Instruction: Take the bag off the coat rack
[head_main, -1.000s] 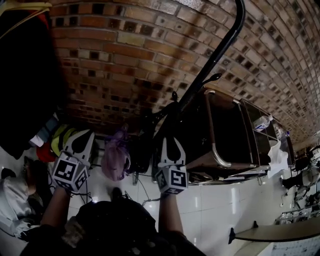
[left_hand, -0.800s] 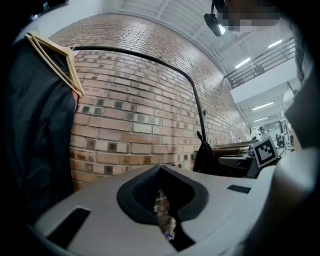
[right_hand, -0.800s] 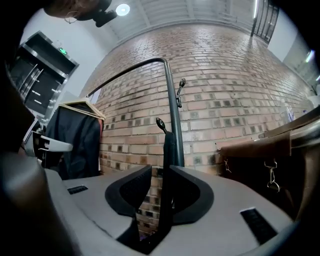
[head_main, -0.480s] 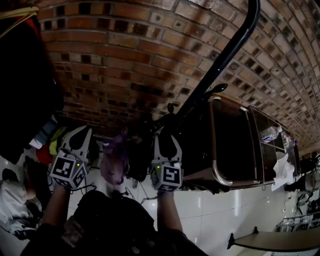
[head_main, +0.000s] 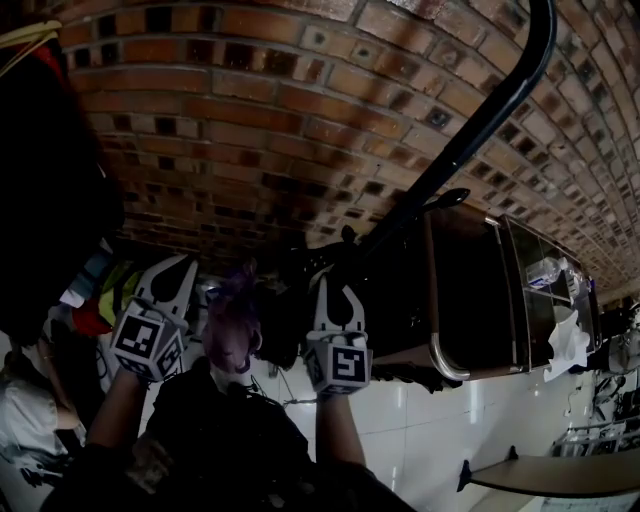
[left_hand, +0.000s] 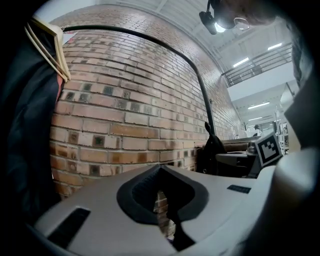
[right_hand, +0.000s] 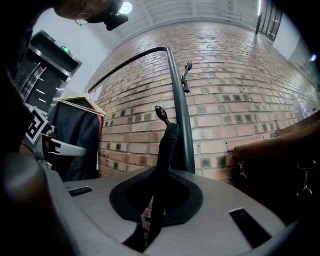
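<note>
A black bag hangs by its black strap from a knobbed hook on the black coat rack pole. My right gripper is just below that hook. In the right gripper view its jaws are closing, the strap runs down between them and the pads pinch it. My left gripper is held up to the left of the bag with nothing in it, and its jaws are together. The bag shows at the right in the left gripper view.
A purple bag hangs between the two grippers. A dark coat on a wooden hanger hangs at the left. The brick wall is close behind the rack. A brown leather piece with a metal frame stands right of the pole.
Both grippers have risen slightly toward the rack. The right gripper has moved up to the strap under the hook. The view has tilted, so the pole stands further right.
</note>
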